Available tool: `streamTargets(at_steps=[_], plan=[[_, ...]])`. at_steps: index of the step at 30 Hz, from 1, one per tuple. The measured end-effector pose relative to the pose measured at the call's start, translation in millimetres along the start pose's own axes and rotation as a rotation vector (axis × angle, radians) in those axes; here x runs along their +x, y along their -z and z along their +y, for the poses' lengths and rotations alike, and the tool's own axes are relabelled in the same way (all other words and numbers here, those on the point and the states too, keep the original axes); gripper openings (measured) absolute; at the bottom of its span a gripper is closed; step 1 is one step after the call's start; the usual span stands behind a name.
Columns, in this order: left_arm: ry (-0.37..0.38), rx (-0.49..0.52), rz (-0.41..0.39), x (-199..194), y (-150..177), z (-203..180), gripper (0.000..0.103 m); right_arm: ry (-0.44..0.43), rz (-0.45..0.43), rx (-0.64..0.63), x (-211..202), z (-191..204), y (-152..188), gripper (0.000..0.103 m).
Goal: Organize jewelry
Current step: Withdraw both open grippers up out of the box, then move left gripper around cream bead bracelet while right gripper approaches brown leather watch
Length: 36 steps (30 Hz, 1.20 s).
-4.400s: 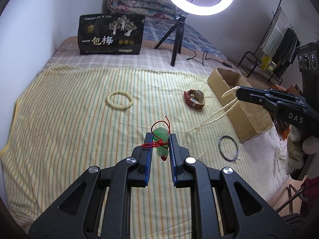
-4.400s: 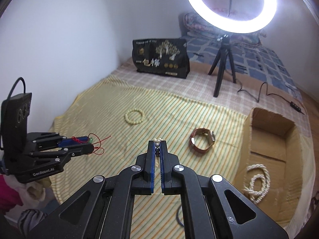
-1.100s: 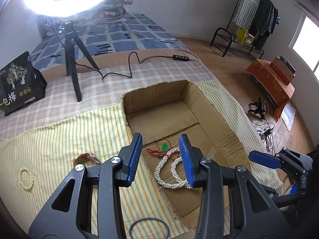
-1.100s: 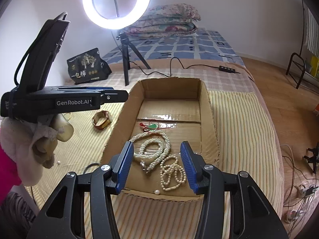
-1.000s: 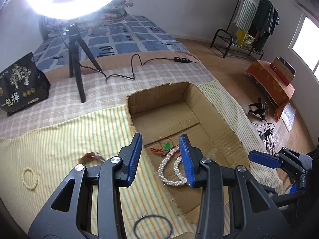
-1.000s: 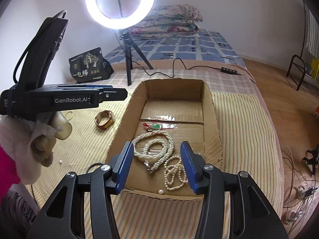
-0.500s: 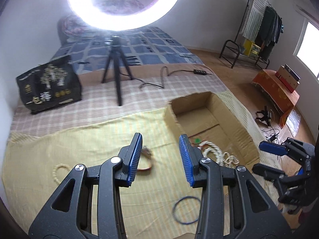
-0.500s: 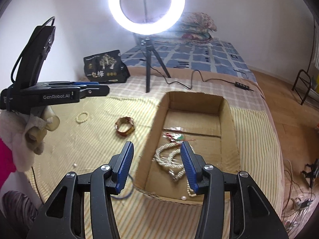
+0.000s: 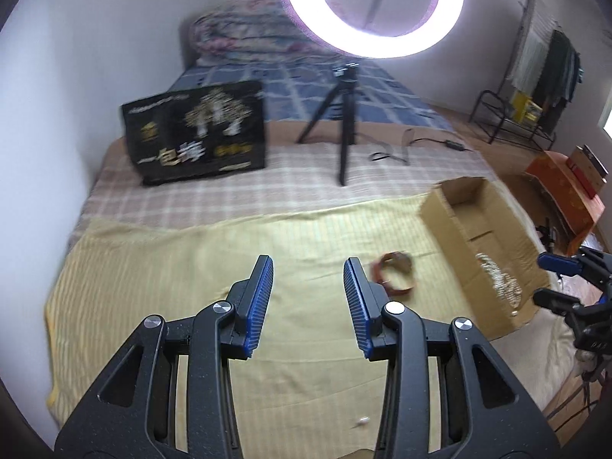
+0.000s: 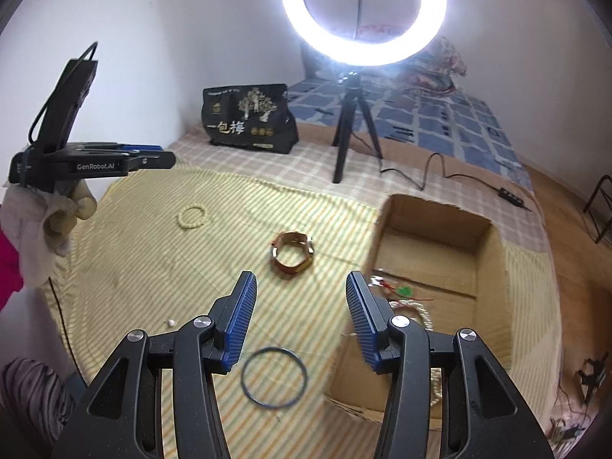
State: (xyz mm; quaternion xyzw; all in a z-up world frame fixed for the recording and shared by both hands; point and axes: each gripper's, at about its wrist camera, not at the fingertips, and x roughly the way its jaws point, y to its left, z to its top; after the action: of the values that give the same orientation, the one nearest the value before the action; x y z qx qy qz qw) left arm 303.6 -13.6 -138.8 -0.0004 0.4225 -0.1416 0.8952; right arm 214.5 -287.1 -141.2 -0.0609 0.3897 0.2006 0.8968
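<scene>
My left gripper (image 9: 308, 267) is open and empty above the yellow striped cloth (image 9: 191, 252). The brown watch (image 9: 394, 272) lies just right of its right finger. My right gripper (image 10: 300, 283) is open and empty too, with the dark ring bangle (image 10: 274, 376) on the cloth below it and the brown watch (image 10: 292, 254) ahead. A cream bead bracelet (image 10: 191, 216) lies further left. The cardboard box (image 10: 432, 229) at the right holds pearl necklaces (image 10: 420, 313) and a green pendant on red cord (image 10: 403, 290). The pearl necklaces (image 9: 497, 279) in the box (image 9: 451, 225) also show in the left wrist view.
A ring light on a black tripod (image 10: 350, 122) and a black printed bag (image 10: 248, 118) stand at the back of the bed. A loose pearl (image 10: 170, 322) lies on the cloth at the left. A cable (image 10: 436, 168) runs behind the box. A gloved hand (image 10: 49, 210) holds the left gripper.
Both grippers have swung left, away from the box and over the cloth. The watch, bangle and bead bracelet have come into view. Jaws are unchanged and empty.
</scene>
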Motion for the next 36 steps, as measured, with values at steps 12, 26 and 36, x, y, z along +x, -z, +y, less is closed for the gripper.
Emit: streamTargets(at_steps=[12, 26, 36], plan=[[-0.032, -0.139, 0.107, 34.8, 32.6, 77.0, 0.038, -0.066, 0.127, -0.051, 44.3, 30.6, -13.0, 0.047], [0.008, -0.221, 0.22, 90.2, 51.0, 99.4, 0.027, -0.06, 0.287, -0.104, 118.2, 52.7, -22.2, 0.047], [-0.018, -0.195, 0.25, 118.8, 49.4, 96.3, 0.024, -0.033, 0.352, -0.11, 156.1, 50.8, -25.2, 0.047]])
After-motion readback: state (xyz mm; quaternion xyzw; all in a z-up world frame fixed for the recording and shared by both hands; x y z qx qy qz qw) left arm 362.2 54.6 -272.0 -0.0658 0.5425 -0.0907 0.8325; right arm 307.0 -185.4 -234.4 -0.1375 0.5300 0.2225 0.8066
